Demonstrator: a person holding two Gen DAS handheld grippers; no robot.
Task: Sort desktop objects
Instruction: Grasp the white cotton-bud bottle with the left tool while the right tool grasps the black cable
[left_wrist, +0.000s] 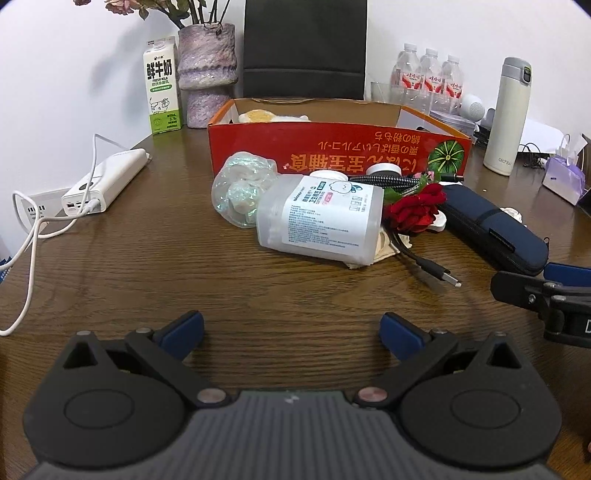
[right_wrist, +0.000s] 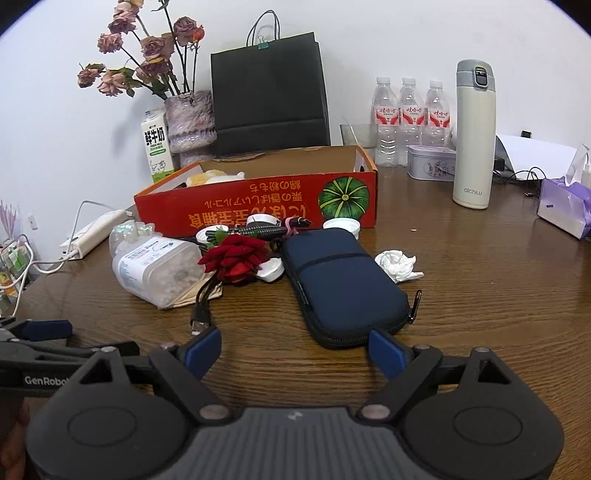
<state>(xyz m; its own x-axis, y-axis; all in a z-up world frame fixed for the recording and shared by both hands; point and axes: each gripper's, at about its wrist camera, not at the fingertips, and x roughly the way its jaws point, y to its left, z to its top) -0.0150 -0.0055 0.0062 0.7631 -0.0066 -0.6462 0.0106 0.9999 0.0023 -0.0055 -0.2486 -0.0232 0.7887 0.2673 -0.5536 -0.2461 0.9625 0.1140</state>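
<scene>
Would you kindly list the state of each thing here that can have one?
left gripper: jaws open, empty
right gripper: jaws open, empty
red box: open-topped
cotton swab jar: lying on its side
navy pouch: zipped shut
thermos: upright, lid closed
tissue: crumpled

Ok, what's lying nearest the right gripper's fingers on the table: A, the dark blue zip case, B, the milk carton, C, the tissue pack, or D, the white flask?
A: the dark blue zip case ends just ahead of the open right gripper; the other three are farther back.
</scene>
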